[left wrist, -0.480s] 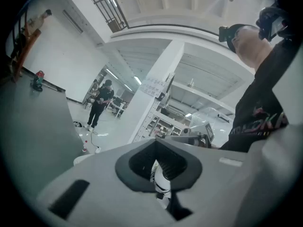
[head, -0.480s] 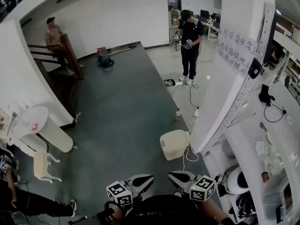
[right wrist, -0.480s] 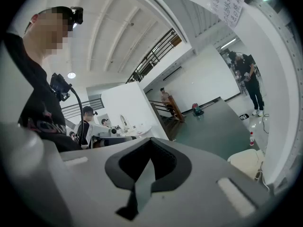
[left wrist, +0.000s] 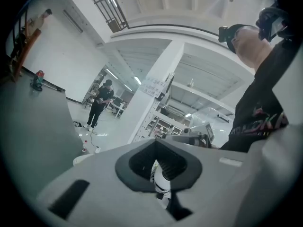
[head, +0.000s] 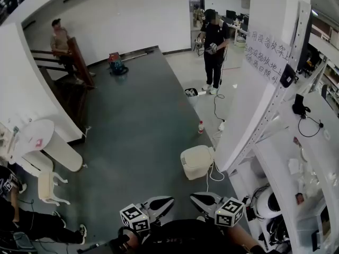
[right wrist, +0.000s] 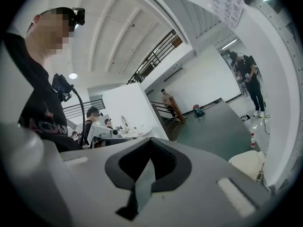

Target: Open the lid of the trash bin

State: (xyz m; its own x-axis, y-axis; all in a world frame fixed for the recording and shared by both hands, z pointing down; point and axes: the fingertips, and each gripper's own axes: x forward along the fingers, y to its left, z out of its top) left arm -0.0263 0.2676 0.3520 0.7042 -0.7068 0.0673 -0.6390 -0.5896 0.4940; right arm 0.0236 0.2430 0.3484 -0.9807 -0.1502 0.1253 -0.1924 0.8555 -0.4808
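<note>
The trash bin (head: pixel 197 163) stands on the dark floor (head: pixel 132 142), just beside the foot of a white pillar (head: pixel 249 89). Its pale lid (head: pixel 196 156) is down. A white cable (head: pixel 213 174) loops on the floor at its right side. The task looks not yet begun: both tools are held close to the person's body, well apart from the bin.

To do this step well, the person likely has to walk up to the bin and lower one tool to the lid's front edge. The lid looks smooth and rounded, so a push from below the lip, or a pinch on the lip, seems safer than pressing on top. The bin looks light and may slide or tip, so a slow lift along the hinge's arc would help. The cable should be kept clear of the feet. Which side the hinge is on cannot be told from here.

The left hand-held gripper (head: pixel 168 200) has its jaws together, with nothing between them and touching nothing. The right hand-held gripper (head: pixel 194 197) looks the same in its own view: jaws together and empty. The two point roughly level, with their tips turned toward each other. The jaws would need to part first if the lip is to be pinched.
</note>
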